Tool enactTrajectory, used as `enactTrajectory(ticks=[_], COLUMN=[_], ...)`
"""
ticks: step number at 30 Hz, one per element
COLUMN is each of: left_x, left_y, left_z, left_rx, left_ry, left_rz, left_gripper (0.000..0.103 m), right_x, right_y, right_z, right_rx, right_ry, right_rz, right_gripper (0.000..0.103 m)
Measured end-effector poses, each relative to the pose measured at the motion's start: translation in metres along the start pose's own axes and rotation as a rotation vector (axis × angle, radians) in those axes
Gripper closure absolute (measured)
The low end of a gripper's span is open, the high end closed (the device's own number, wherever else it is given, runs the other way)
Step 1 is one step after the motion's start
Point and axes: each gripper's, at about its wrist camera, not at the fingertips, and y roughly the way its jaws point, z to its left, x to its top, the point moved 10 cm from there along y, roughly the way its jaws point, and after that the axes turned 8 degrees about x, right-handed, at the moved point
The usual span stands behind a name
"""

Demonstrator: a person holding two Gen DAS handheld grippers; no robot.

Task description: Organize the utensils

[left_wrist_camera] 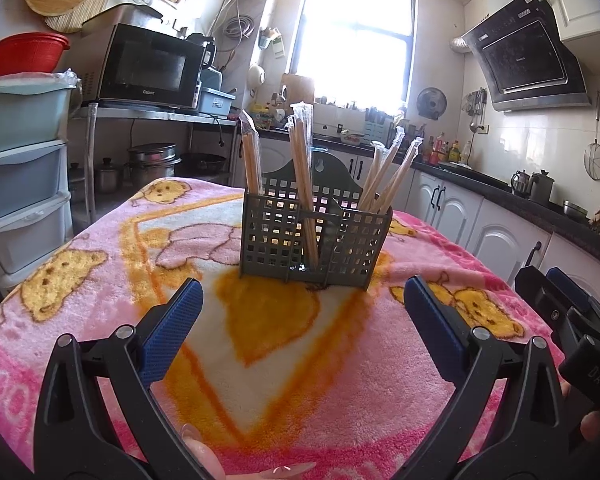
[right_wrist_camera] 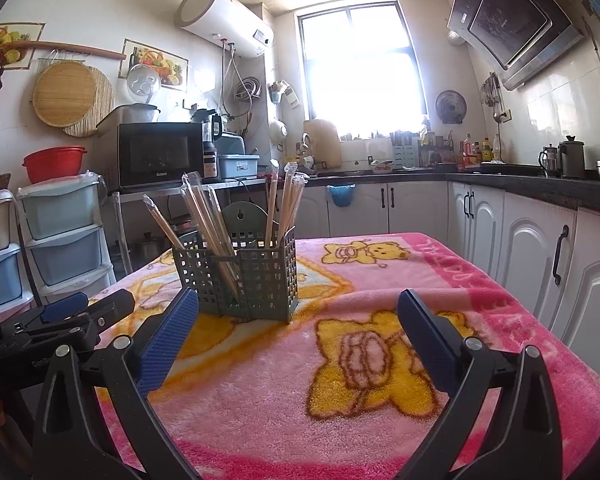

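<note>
Left wrist view: your left gripper (left_wrist_camera: 303, 300) hangs with fingers spread wide, nothing between them. The green holder (left_wrist_camera: 314, 240) stands upright on the pink blanket (left_wrist_camera: 100, 280), wrapped chopsticks (left_wrist_camera: 304, 184) inside. Your right gripper (right_wrist_camera: 298, 316) is likewise spread and empty.

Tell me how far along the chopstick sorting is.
Looks nearly or fully done. The wrapped chopsticks all stand in the green holder on the pink blanket; none lie loose on the visible part of it. Nothing is in hand: the left tongs and right tongs are both open and empty, held back from the holder. I see nothing left to pick up.
</note>
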Motion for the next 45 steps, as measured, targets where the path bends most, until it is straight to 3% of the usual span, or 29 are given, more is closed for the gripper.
enactTrajectory(ticks=[45], left_x=[-0.003], left_y=[0.011], left_z=[0.006], left_rx=[0.016], left_ry=[-0.014], left_rz=[0.053], left_gripper=[0.01], right_x=[-0.003], right_y=[0.003], right_z=[-0.002], right_rx=[-0.015], right_ry=[0.032], right_rz=[0.013], right_gripper=[0.006])
